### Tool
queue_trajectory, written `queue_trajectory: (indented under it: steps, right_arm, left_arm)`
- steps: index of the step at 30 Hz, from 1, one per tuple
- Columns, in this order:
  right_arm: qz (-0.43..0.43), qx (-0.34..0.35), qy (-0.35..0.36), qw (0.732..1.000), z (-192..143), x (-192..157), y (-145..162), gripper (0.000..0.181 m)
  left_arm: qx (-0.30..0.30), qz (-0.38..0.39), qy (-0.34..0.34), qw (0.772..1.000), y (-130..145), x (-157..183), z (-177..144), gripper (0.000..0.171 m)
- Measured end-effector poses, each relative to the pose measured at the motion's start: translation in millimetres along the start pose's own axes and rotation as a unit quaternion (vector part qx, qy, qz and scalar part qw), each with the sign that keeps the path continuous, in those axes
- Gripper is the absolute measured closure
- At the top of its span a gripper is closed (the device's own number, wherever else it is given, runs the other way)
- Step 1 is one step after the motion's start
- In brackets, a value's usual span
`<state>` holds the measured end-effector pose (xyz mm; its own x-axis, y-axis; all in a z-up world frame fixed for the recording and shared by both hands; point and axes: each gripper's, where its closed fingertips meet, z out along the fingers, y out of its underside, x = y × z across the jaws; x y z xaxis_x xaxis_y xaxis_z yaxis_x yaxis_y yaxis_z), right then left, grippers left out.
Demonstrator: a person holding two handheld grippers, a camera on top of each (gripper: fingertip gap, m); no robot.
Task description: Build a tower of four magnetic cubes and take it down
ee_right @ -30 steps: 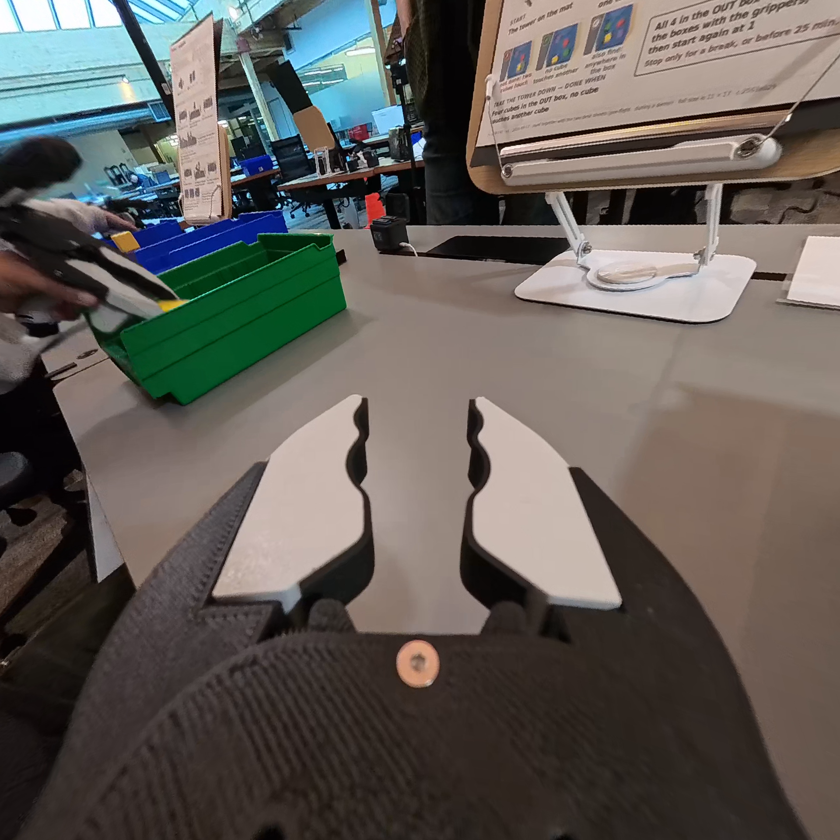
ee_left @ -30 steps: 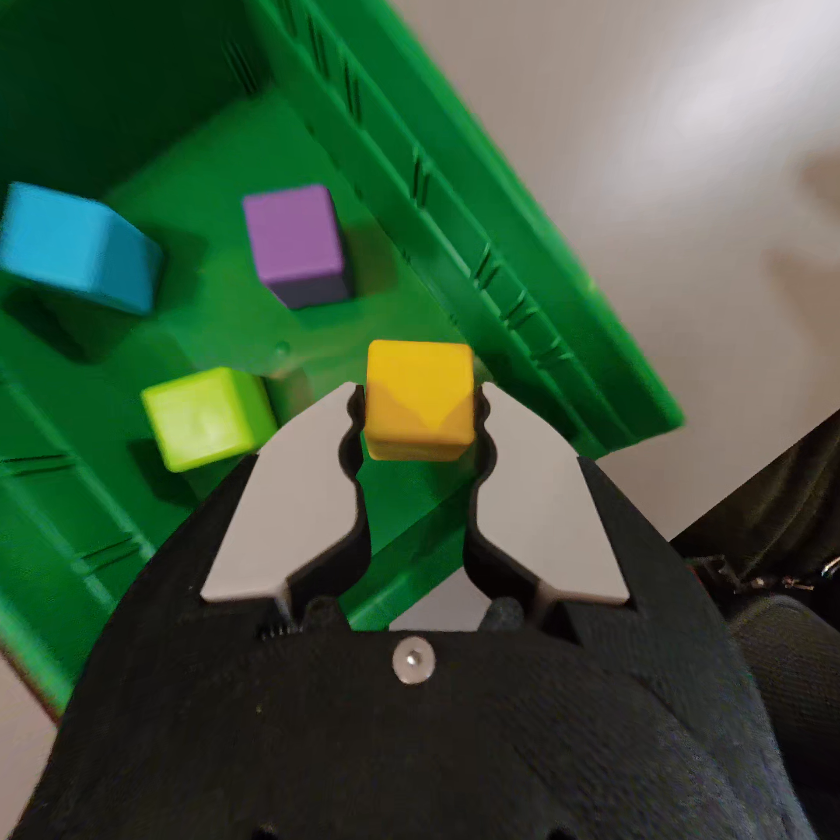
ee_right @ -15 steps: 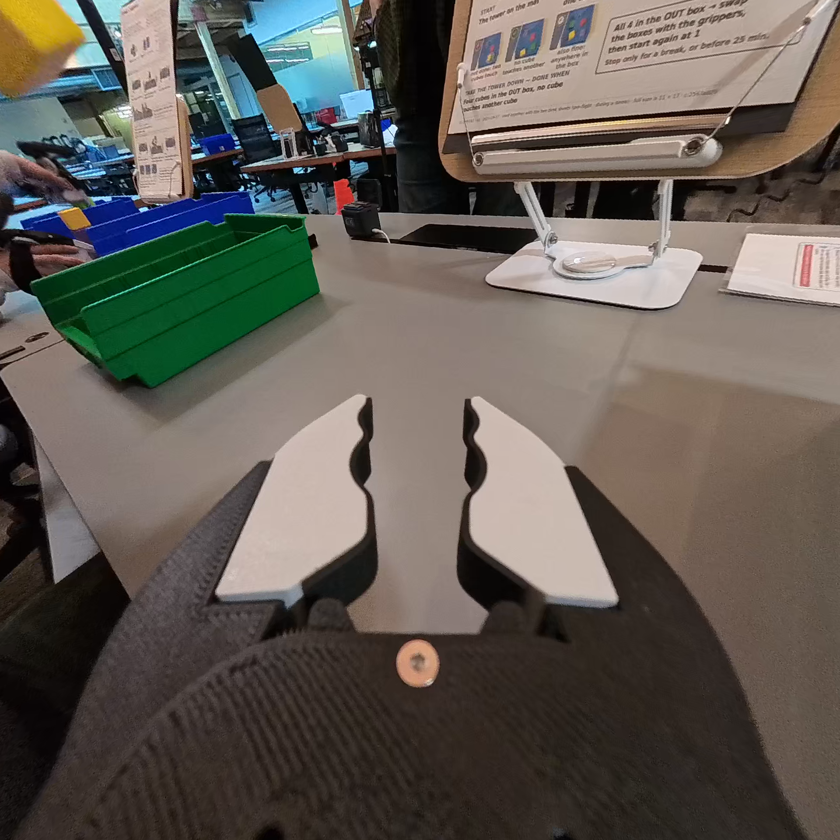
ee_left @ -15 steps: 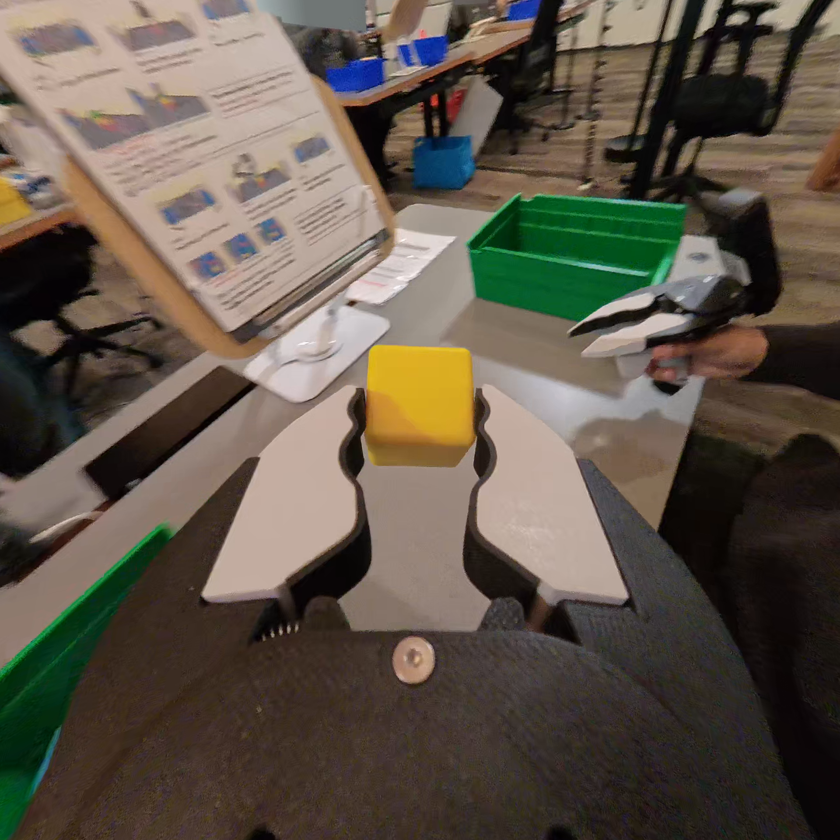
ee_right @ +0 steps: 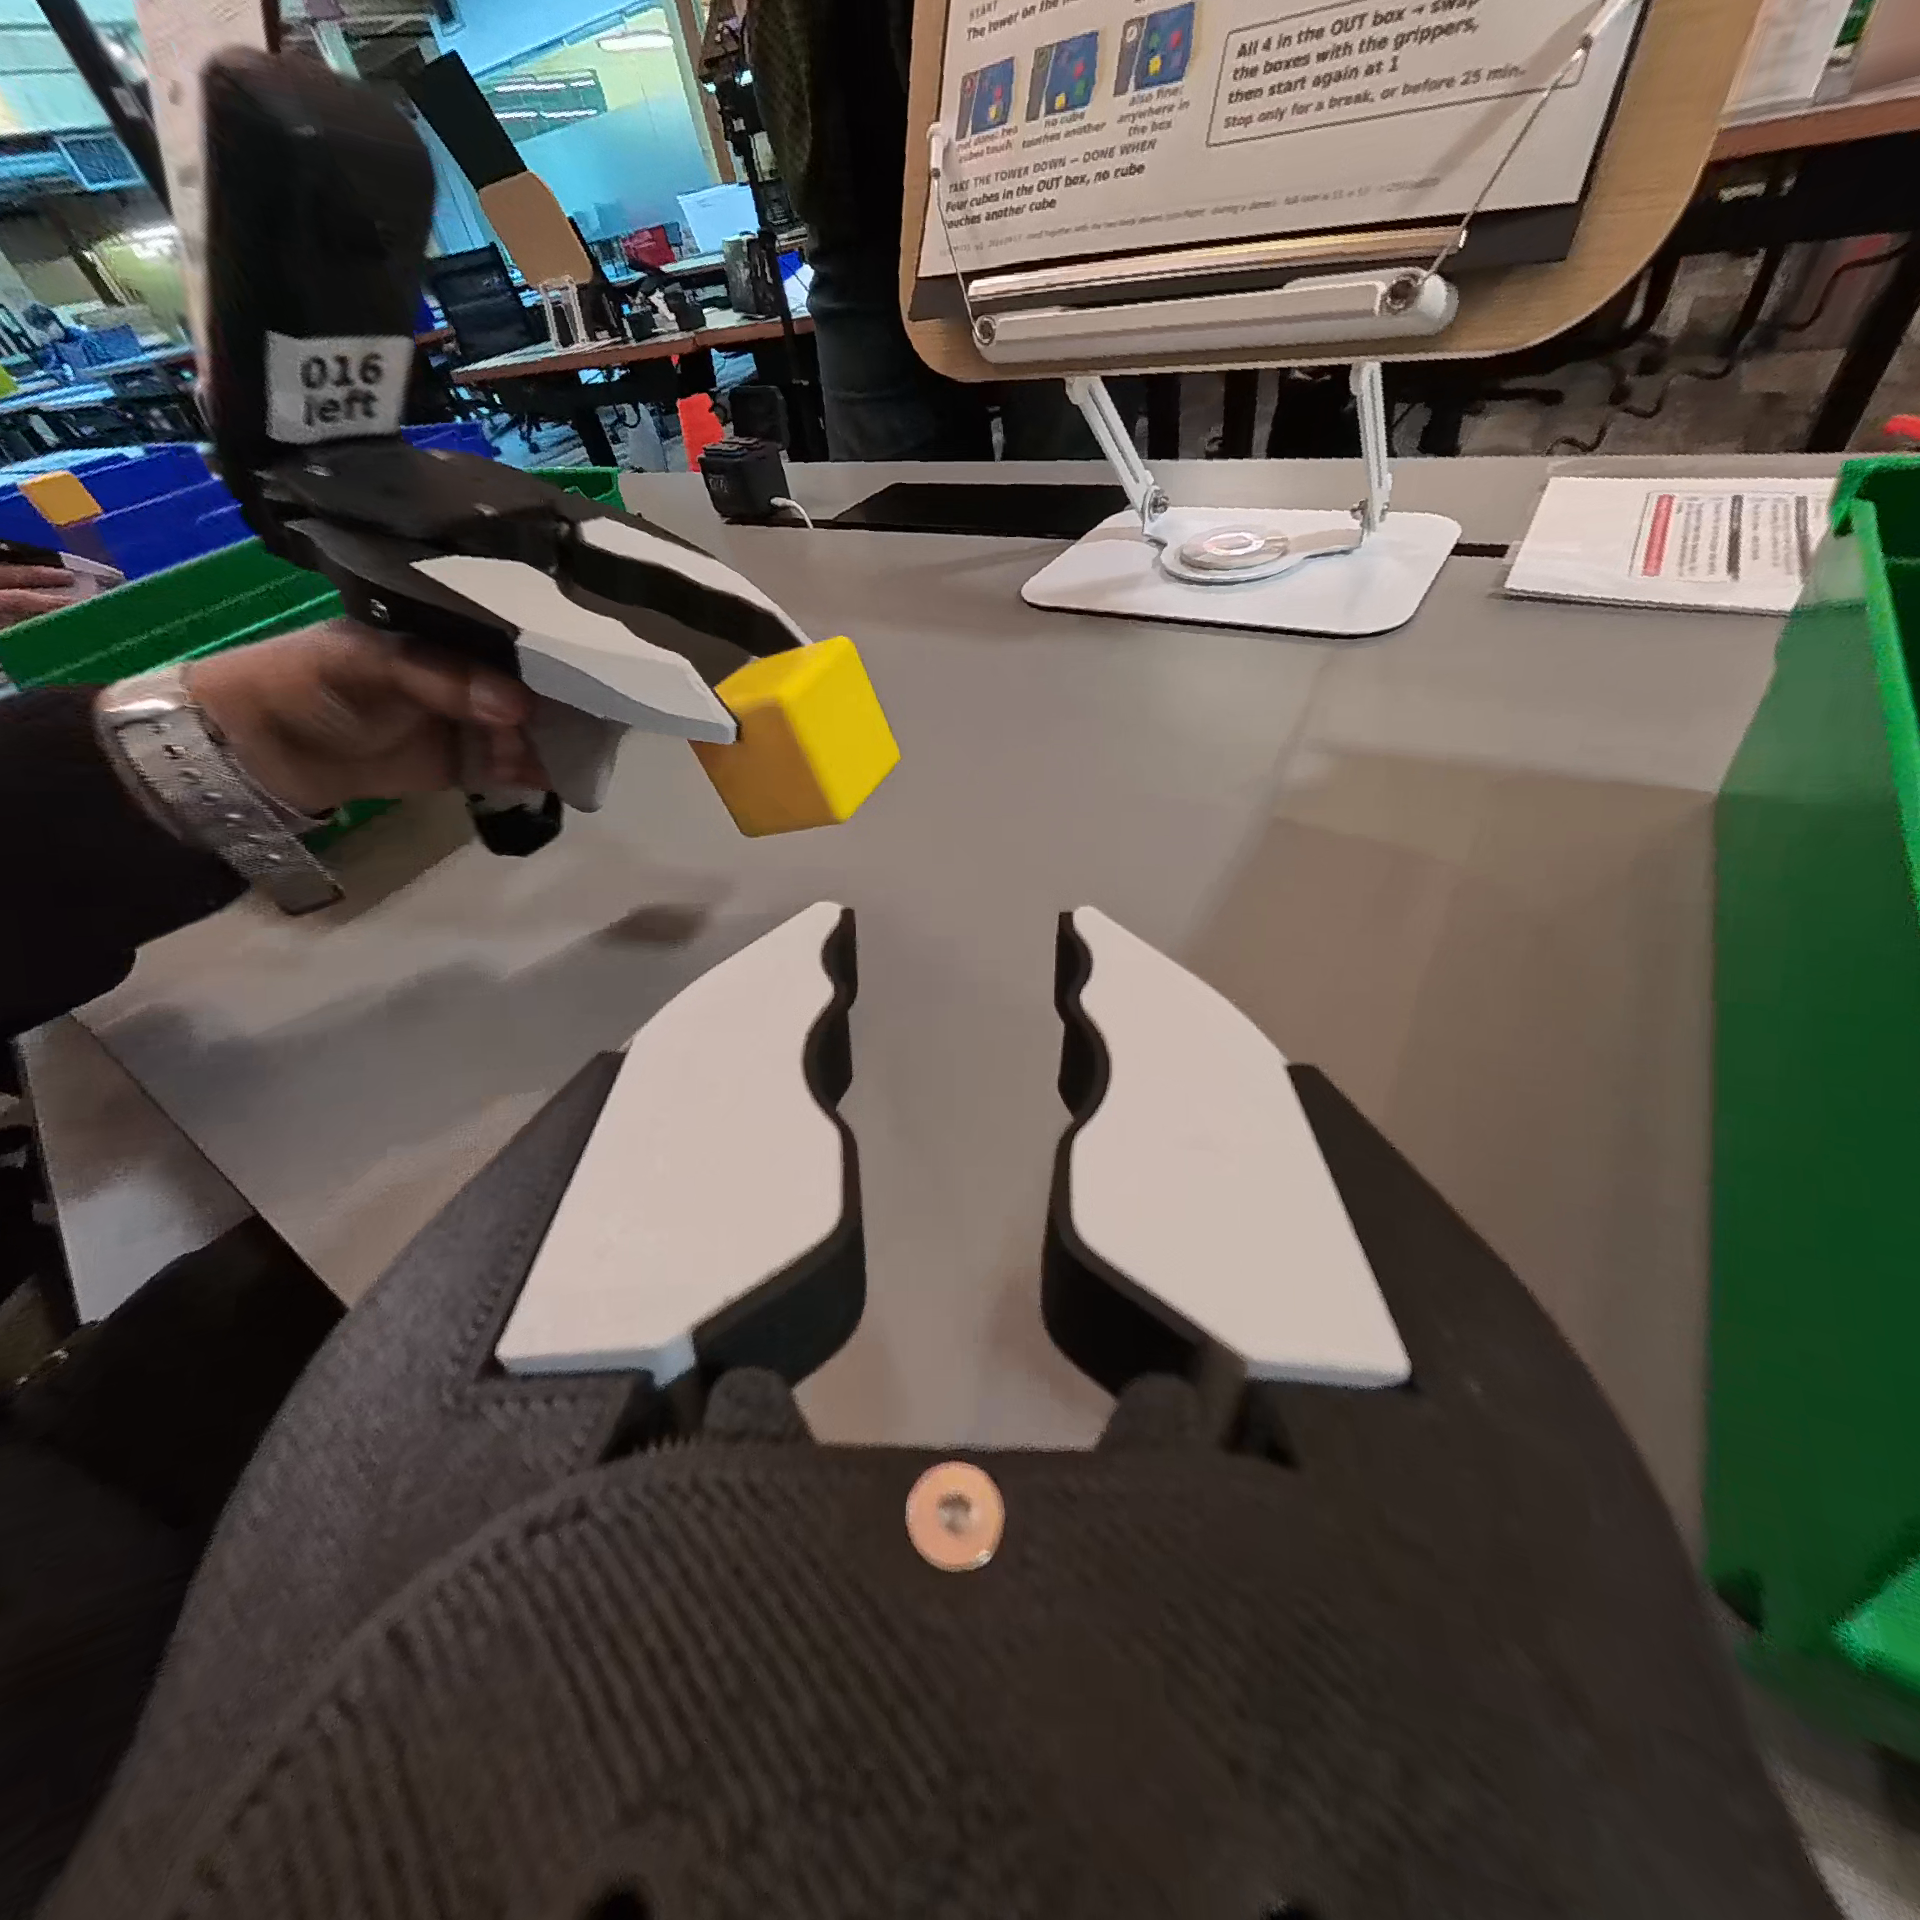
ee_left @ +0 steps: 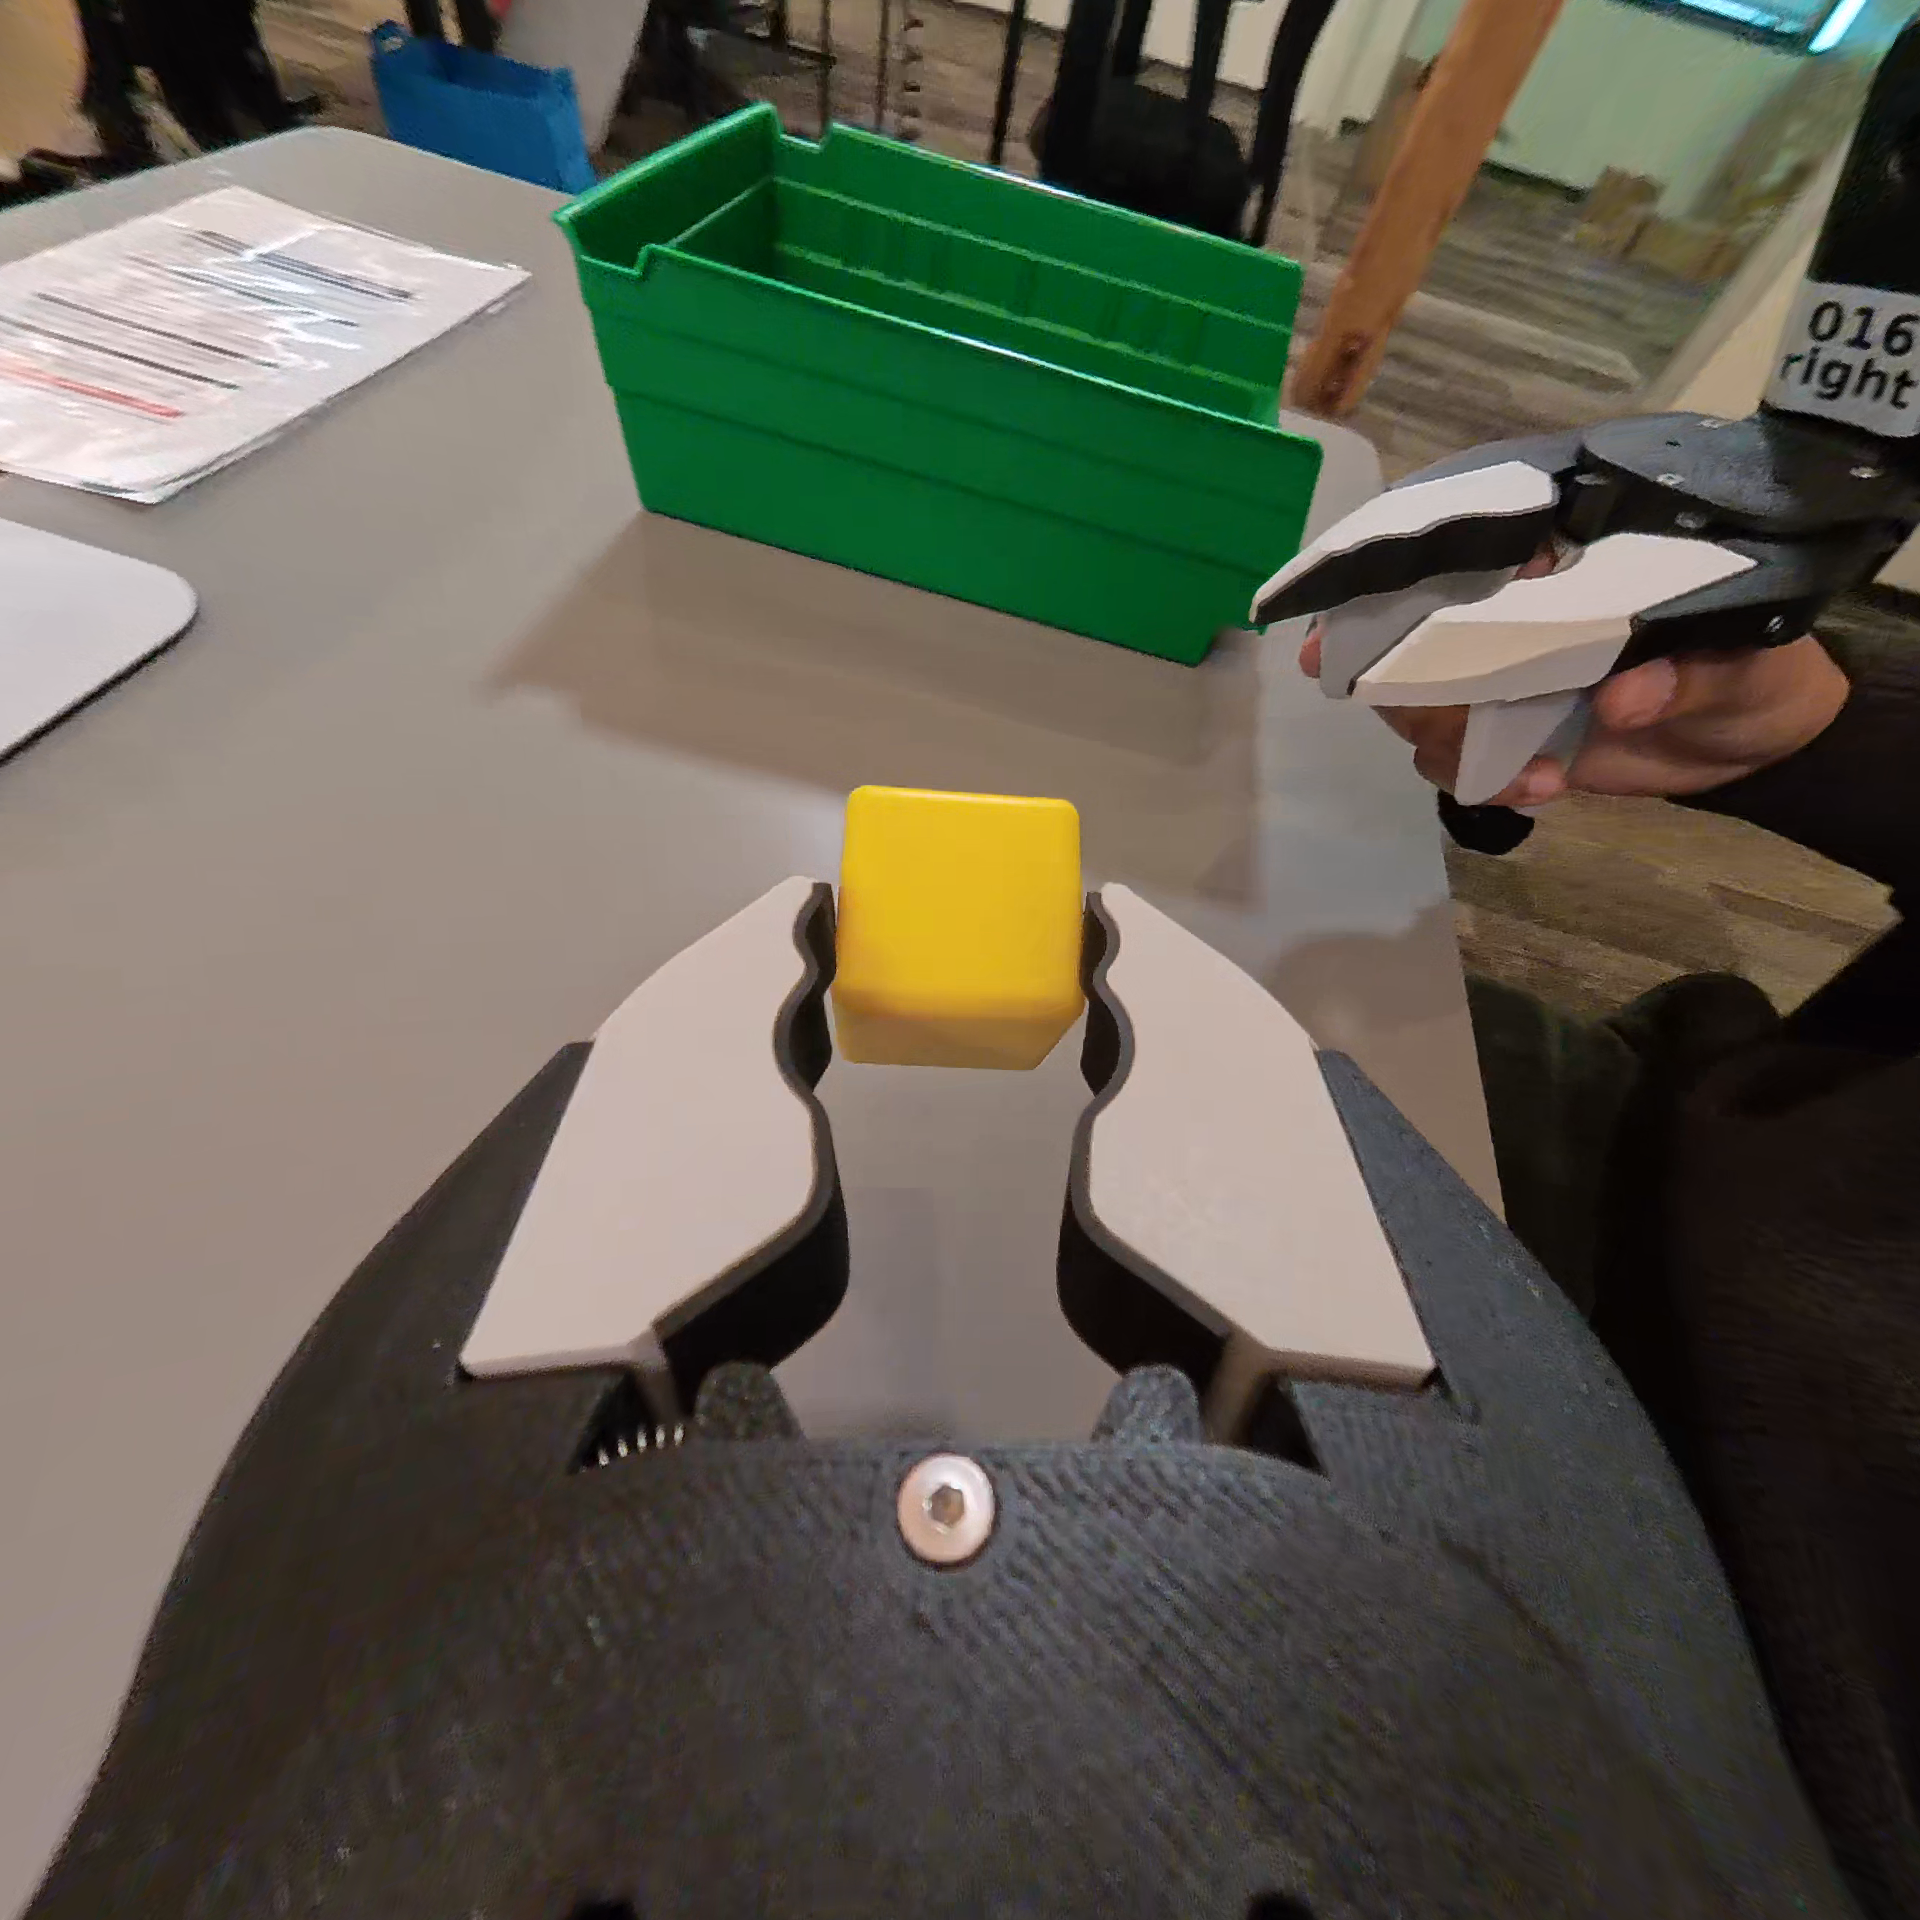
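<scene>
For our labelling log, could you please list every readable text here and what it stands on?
I cannot quote wording; the bearers are:
White tag on right gripper handle: legible.
Second white tag on left gripper handle: legible.
Instruction sheet on the stand: partly legible.
Laminated sheet on the table: blurred.

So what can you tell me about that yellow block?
The yellow block is a plain cube with rounded edges and smooth, matte sides, maybe plastic or foam. The left gripper pinches it by two opposite sides at its fingertips. It hangs in the air, slightly tilted, above the grey table, touching nothing else.
</scene>
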<state>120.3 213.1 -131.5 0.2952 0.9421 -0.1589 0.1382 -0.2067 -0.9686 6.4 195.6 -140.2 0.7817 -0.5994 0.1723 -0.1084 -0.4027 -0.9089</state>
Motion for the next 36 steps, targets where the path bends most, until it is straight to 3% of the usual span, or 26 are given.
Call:
queue_trajectory:
  steps: [5, 13, 20, 36]
  right_arm:
    - [0.016, -0.013, -0.003, 1.0, -3.7, 2.6, 6.3, 0.143]
    - [0.047, -0.03, -0.022, 0.998, 2.2, 5.8, 12.1, 0.143]
    - [0.086, -0.033, -0.043, 0.995, 4.5, 5.3, 12.8, 0.142]
    - [0.093, -0.039, -0.056, 0.993, 5.5, 2.7, 13.6, 0.141]
  left_arm:
    - [-0.07, 0.026, 0.051, 0.996, 23.5, -20.4, 18.6, 0.124]
    - [-0.119, 0.073, 0.133, 0.981, 27.7, -30.1, 33.8, 0.123]
    - [-0.136, 0.088, 0.126, 0.979, 47.2, -29.2, 39.4, 0.123]
    - [-0.127, 0.085, 0.087, 0.984, 51.3, -38.6, 38.5, 0.124]
